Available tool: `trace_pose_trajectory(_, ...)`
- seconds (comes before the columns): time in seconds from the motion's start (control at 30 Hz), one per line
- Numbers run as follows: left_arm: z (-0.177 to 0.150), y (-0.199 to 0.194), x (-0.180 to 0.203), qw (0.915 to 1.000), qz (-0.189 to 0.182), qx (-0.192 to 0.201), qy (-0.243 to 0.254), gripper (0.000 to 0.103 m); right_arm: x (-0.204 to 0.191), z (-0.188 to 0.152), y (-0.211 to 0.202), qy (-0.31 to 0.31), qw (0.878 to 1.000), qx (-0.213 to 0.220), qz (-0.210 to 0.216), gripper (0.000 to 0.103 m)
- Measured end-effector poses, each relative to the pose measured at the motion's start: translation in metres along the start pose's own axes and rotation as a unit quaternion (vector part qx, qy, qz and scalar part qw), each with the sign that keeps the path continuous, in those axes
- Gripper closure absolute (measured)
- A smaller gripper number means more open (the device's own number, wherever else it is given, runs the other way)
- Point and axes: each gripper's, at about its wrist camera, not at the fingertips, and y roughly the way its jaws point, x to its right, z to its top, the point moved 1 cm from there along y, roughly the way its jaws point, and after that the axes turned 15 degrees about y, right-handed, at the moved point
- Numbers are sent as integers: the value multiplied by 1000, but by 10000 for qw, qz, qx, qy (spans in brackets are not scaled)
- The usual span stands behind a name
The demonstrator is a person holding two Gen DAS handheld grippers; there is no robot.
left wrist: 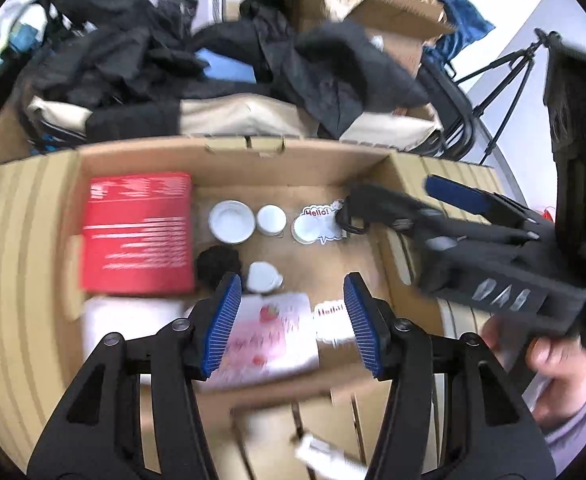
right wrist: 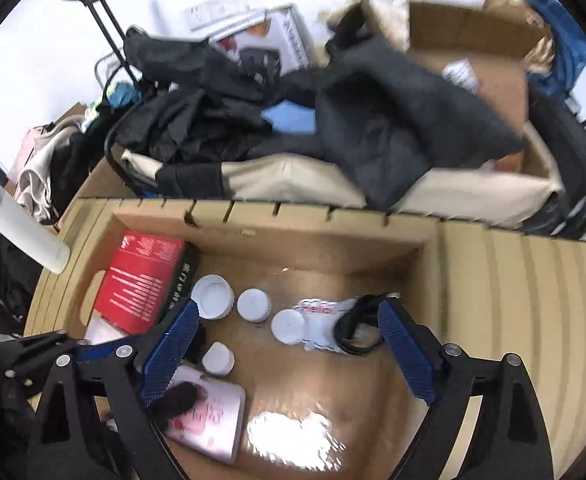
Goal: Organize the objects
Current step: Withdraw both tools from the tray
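Note:
An open cardboard box (left wrist: 293, 160) (right wrist: 293, 236) holds a red book (left wrist: 139, 232) (right wrist: 141, 280), several white caps (left wrist: 231, 222) (right wrist: 213, 296), a "Hello!" sticker (left wrist: 325, 216) (right wrist: 321, 312), a pink card (left wrist: 269, 336) (right wrist: 213, 416) and a black strap (right wrist: 351, 330). My left gripper (left wrist: 291, 324) is open and empty above the pink card. My right gripper (right wrist: 289, 356) is open and empty over the box, its right finger beside the black strap. The right gripper also shows in the left wrist view (left wrist: 393, 200), at the box's right wall.
Behind the box lies a beige bag (left wrist: 253, 114) (right wrist: 293, 176) heaped with dark clothes (left wrist: 333, 76) (right wrist: 393, 128). More cardboard boxes (right wrist: 473, 40) stand at the back. A white bottle (right wrist: 29, 236) lies at the left. A tripod (left wrist: 509, 80) stands at the right.

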Motion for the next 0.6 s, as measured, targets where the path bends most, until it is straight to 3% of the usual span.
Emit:
trace_pose_trajectory(0.17, -29, -95, 9, 9981, 416, 352, 281, 30, 10, -19, -85, -341, 9991, 215, -106, 9)
trace_pose_trajectory(0.3, -67, -167, 16, 9949, 829, 554, 144, 17, 25, -54, -155, -676, 9961, 386, -414, 9)
trace_pose_trajectory(0.43, -115, -226, 33, 9924, 1036, 661, 52, 14, 27, -99, -223, -929, 9934, 538, -397, 9)
trace_pose_trajectory(0.5, -144, -251, 45, 9909, 1085, 796, 6, 4, 24, -126, -257, -1048, 9922, 624, -266, 9)
trace_pose_trajectory(0.6, -186, -281, 69, 9891, 1072, 994, 181, 1, 16, -165, -296, -1249, 9892, 760, -77, 9)
